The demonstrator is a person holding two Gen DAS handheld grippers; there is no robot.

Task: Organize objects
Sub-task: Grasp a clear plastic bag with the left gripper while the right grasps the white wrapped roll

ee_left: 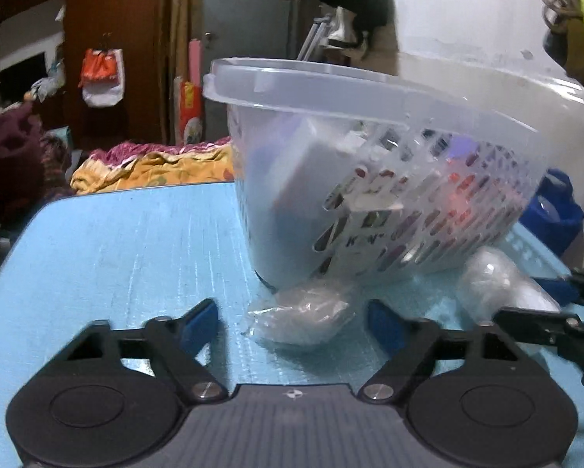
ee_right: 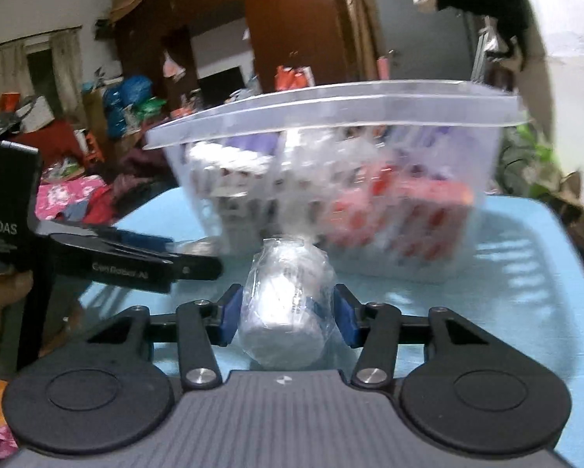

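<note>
Left wrist view: the left claw (ee_left: 292, 321) is standing spread around a crinkly clear plastic packet (ee_left: 301, 318) lying on the pale blue bench (ee_left: 116, 241), its pads not touching it, before a translucent slotted basket (ee_left: 370, 179).

Right wrist view: the right claw (ee_right: 286, 314) is pinching a rounded plastic-wrapped white bundle (ee_right: 284, 312).

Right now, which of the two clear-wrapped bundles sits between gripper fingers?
The white roll in clear wrap, between the right gripper fingers. The flatter packet lies ahead of the left gripper, untouched.

"DAS" stands on the left hand-held gripper (ee_right: 198, 265).
</note>
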